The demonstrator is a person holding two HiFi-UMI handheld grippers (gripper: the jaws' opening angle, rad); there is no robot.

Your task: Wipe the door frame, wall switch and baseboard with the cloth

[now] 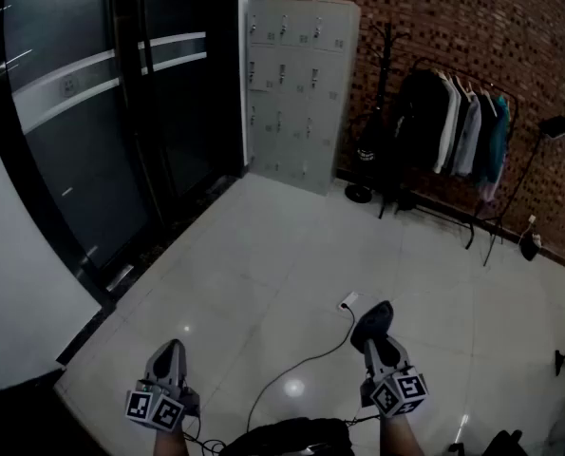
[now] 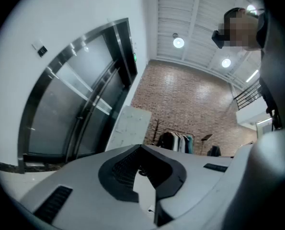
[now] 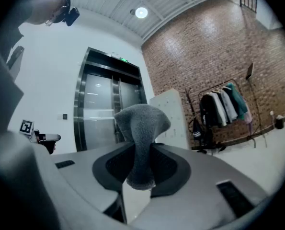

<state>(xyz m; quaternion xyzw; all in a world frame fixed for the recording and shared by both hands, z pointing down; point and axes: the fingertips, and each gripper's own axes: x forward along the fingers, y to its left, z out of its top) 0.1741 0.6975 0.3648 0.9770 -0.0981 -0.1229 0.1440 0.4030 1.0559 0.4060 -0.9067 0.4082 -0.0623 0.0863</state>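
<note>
Right gripper view: the right claw [image 3: 141,152] is clamped on the grey cloth [image 3: 141,123], which bunches up above the jaws. Left gripper view: the left claw [image 2: 141,150] is closed, with nothing between its jaws. Both claws hang low over the tiled floor [image 1: 291,255], well apart from the dark door frame [image 1: 45,217] at left.

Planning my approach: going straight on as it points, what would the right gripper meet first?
Likely nothing nearby; far ahead, the grey locker cabinet beside the door frame. The cloth in the right gripper hides the exact line.
</note>
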